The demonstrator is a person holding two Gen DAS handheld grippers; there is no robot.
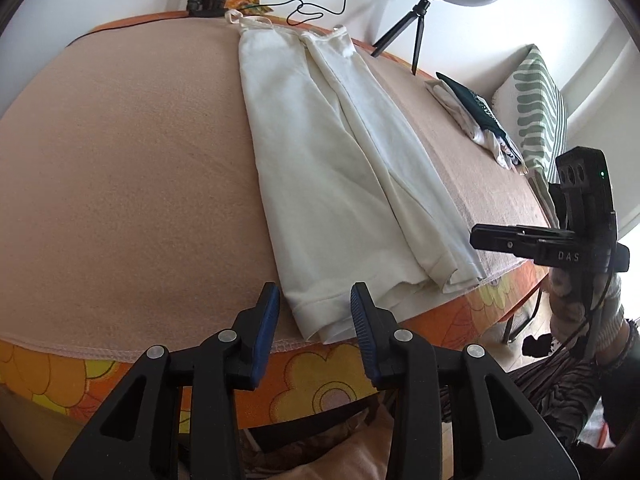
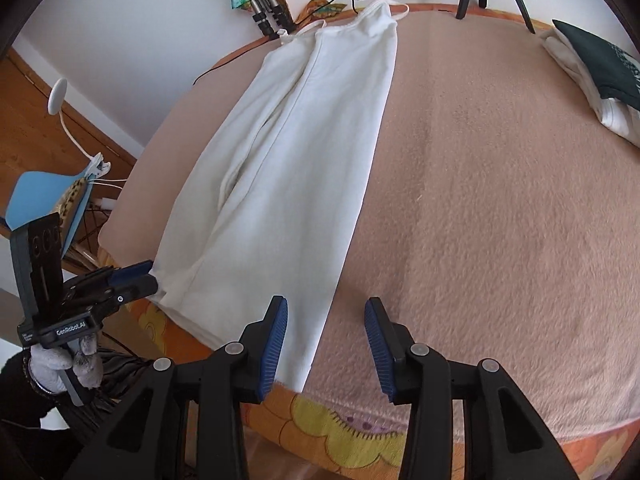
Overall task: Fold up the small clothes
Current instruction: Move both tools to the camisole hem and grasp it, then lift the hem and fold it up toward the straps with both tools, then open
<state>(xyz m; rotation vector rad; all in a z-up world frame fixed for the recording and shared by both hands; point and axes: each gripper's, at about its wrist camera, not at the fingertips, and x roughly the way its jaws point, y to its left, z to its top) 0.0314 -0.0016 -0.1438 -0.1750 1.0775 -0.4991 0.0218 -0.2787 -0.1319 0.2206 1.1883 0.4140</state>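
A white strappy garment (image 1: 332, 168) lies folded lengthwise in a long strip on the pink blanket (image 1: 120, 168), straps at the far end, hem at the near edge. It also shows in the right wrist view (image 2: 288, 168). My left gripper (image 1: 314, 308) is open, its blue pads on either side of the hem's near left corner, not gripping. My right gripper (image 2: 326, 336) is open, just right of the hem's right corner. Each gripper also shows in the other's view: the right one (image 1: 480, 238), the left one (image 2: 150, 274) beside the hem.
A pile of folded clothes (image 1: 476, 116) with a dark item on top lies at the far right of the blanket, also in the right wrist view (image 2: 600, 76). A striped cushion (image 1: 536, 108), a ring light on a tripod (image 1: 420, 12) and cables stand behind. The orange flowered edge (image 2: 340, 428) is near.
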